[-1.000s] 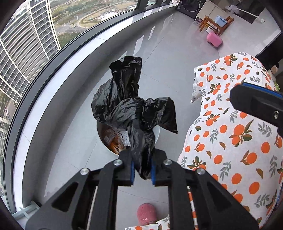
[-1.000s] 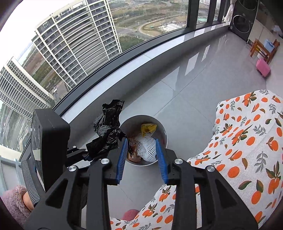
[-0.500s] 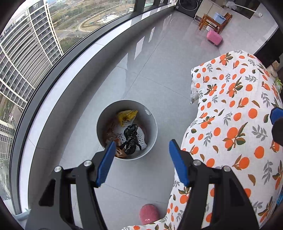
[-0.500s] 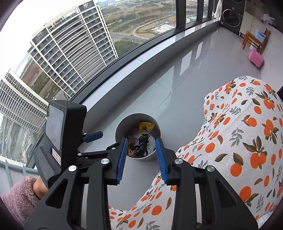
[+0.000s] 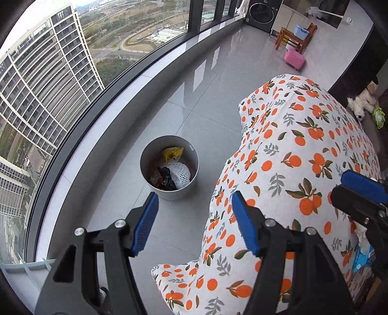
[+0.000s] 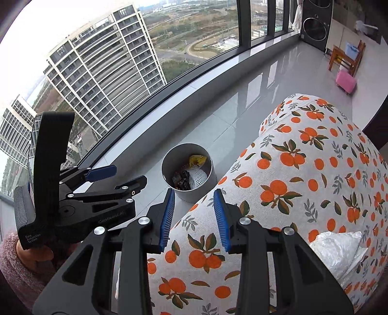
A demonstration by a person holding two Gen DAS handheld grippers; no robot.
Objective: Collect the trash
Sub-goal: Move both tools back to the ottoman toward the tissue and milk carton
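Note:
A grey round bin (image 5: 191, 167) (image 6: 211, 169) stands on the tiled floor beside the table. Inside lie a crumpled black bag (image 5: 167, 179) (image 6: 183, 179), white foam netting (image 5: 180, 170) (image 6: 197, 178) and a yellow wrapper (image 5: 173, 152) (image 6: 197, 160). My left gripper (image 5: 194, 223) is open and empty, high above the floor, nearer than the bin. My right gripper (image 6: 194, 218) is open and empty over the table edge. A crumpled clear plastic bag (image 6: 337, 252) lies on the tablecloth at the right. A blue and white packet (image 5: 363, 254) lies on the table behind the right gripper.
The table wears a white cloth with oranges (image 5: 303, 150) (image 6: 315, 169). A curved window wall and sill (image 5: 121, 97) run along the left. A pink stool (image 5: 294, 59), wooden chair (image 5: 297, 38) and washing machine (image 5: 263, 13) stand far back. Plush toys (image 5: 361, 104) sit at the right.
My left gripper opened and let go of the black bag, which dropped into the bin. Both grippers then rose and drew back from the bin toward the table.

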